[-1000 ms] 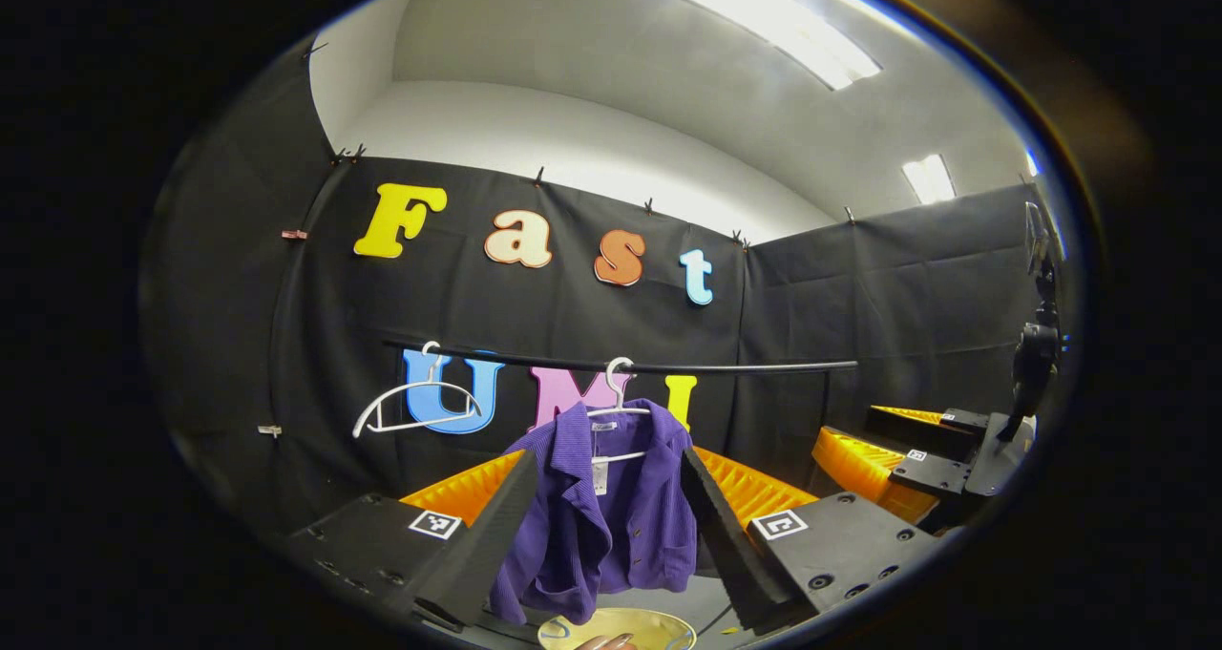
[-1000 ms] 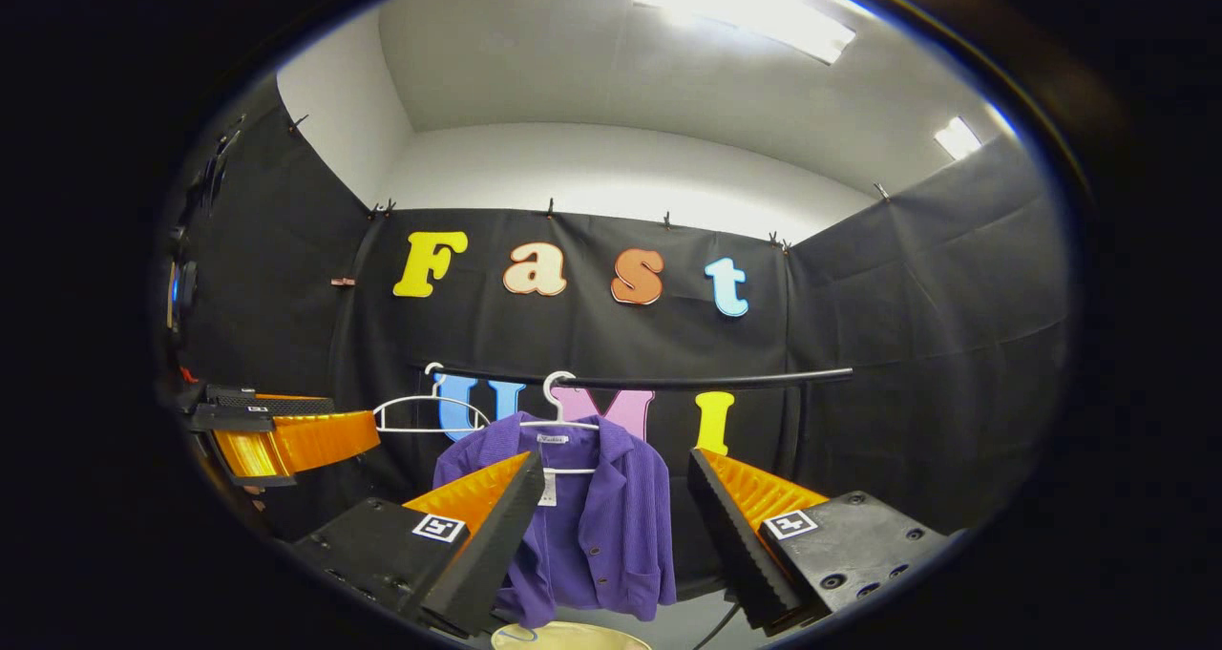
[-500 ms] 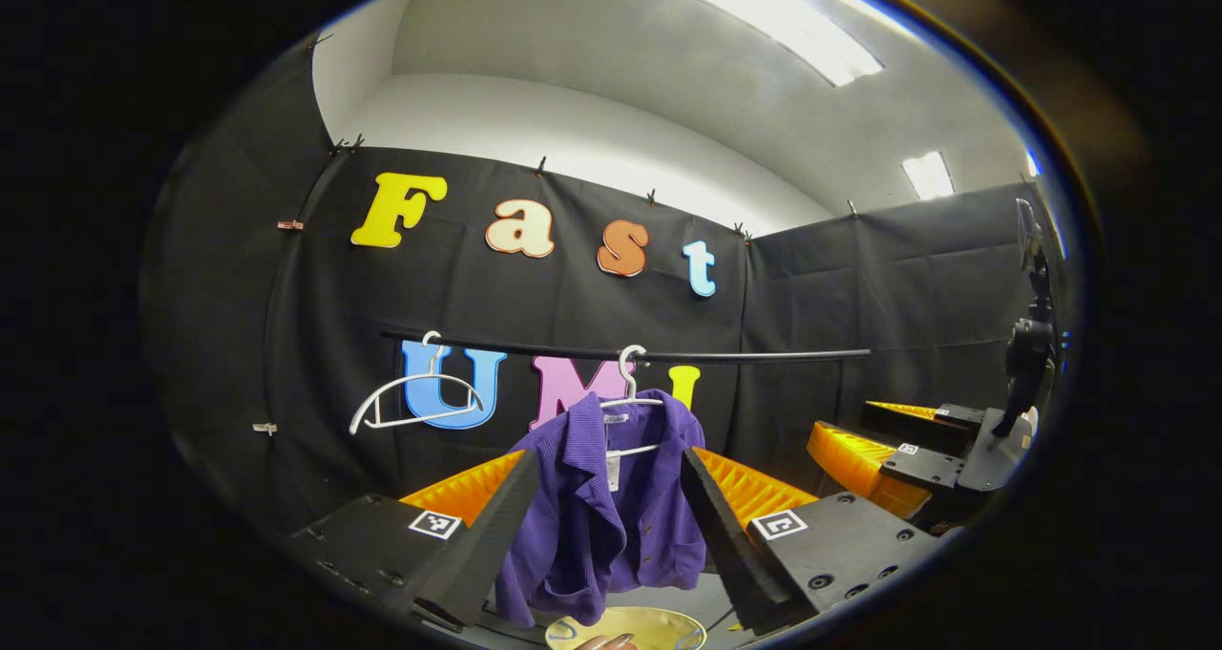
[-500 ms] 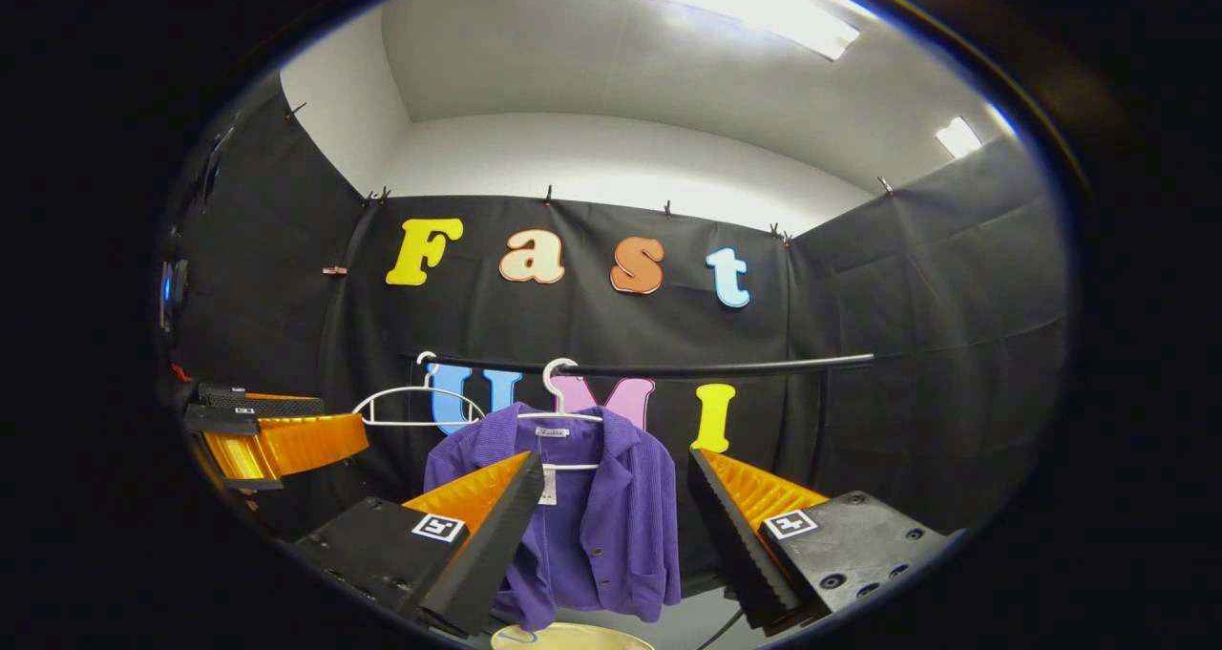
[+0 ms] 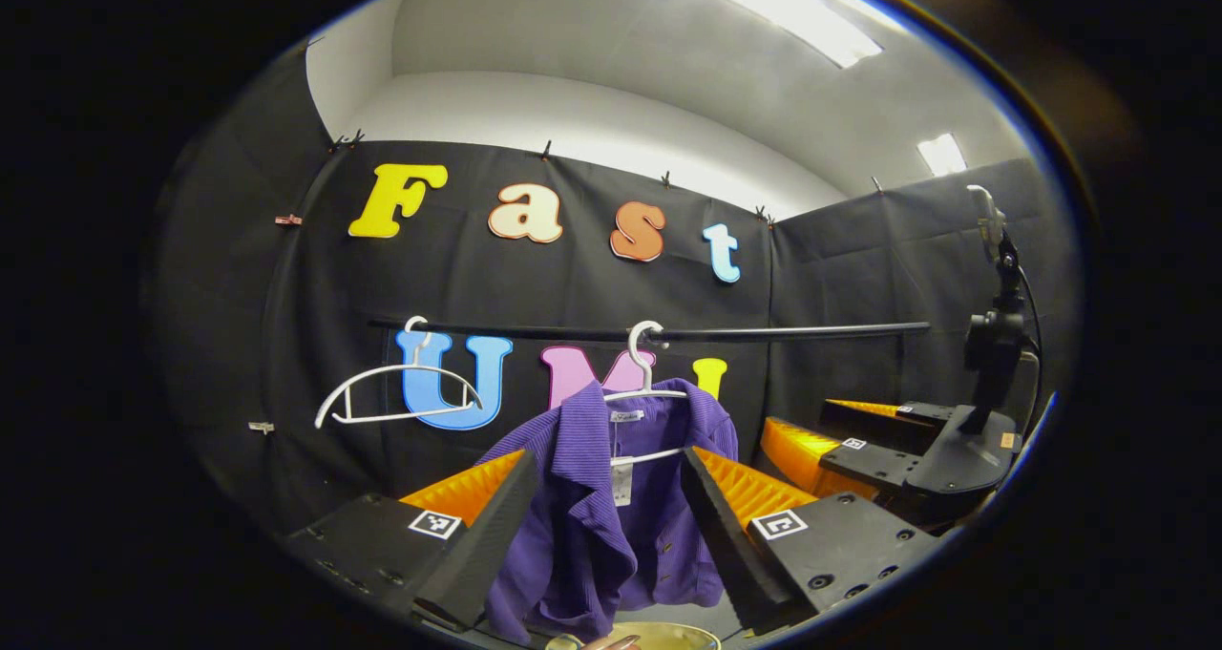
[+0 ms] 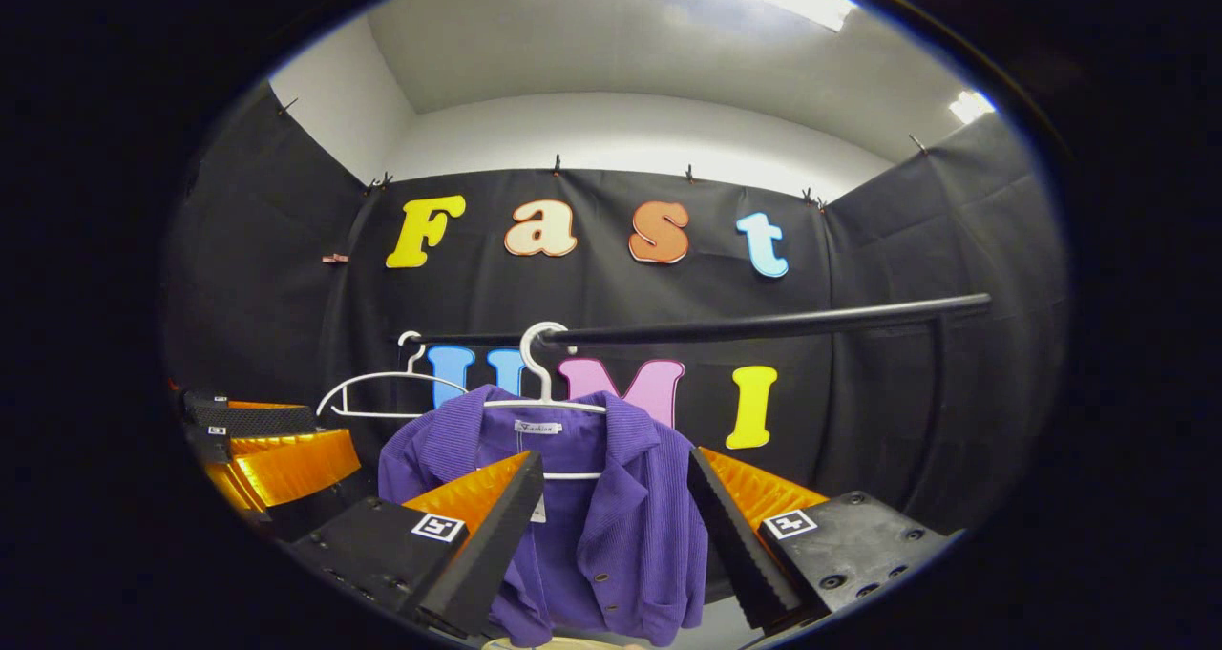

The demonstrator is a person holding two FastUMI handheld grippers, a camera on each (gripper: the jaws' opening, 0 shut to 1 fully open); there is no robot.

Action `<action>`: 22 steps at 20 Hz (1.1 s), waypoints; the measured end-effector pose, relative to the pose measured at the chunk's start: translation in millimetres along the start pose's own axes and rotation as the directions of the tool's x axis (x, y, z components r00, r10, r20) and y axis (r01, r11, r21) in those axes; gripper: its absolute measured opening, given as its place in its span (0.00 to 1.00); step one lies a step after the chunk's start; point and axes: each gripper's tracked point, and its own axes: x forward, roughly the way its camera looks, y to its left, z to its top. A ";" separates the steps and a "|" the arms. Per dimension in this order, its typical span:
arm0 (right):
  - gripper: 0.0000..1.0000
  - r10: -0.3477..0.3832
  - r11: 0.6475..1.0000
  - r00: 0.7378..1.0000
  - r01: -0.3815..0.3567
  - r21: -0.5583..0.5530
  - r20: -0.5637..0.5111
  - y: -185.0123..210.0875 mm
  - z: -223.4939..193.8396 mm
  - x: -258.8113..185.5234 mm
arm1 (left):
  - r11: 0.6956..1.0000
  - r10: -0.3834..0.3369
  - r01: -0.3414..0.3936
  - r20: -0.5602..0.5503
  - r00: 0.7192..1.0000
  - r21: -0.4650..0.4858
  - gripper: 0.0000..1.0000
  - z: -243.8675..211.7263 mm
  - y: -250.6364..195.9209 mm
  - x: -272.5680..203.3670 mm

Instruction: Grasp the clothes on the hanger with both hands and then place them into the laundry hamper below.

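A purple jacket hangs on a white hanger hooked over a black rail. My left gripper stands open in front of it, the jacket framed between its orange-backed fingers but still ahead of them. In the right gripper view the jacket and its hanger sit just beyond my open right gripper. The right gripper also shows at the right of the left gripper view, and the left gripper at the left of the right gripper view. A yellow hamper rim peeks below the jacket.
An empty white hanger hangs on the rail to the left of the jacket, also seen as the empty hanger in the right gripper view. A black camera mount rises over the right gripper. Black cloth walls close the booth behind and at both sides.
Both grippers have moved closer to the jacket, which looks larger in both views. The rail sits higher in the frames. Both grippers stay open.
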 end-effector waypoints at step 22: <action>0.98 0.179 0.969 0.965 -0.140 0.202 -0.190 -8.0 -153.0 128.2 | 0.958 0.277 -0.286 -0.162 0.947 -0.032 0.94 -128.3 26.0 113.7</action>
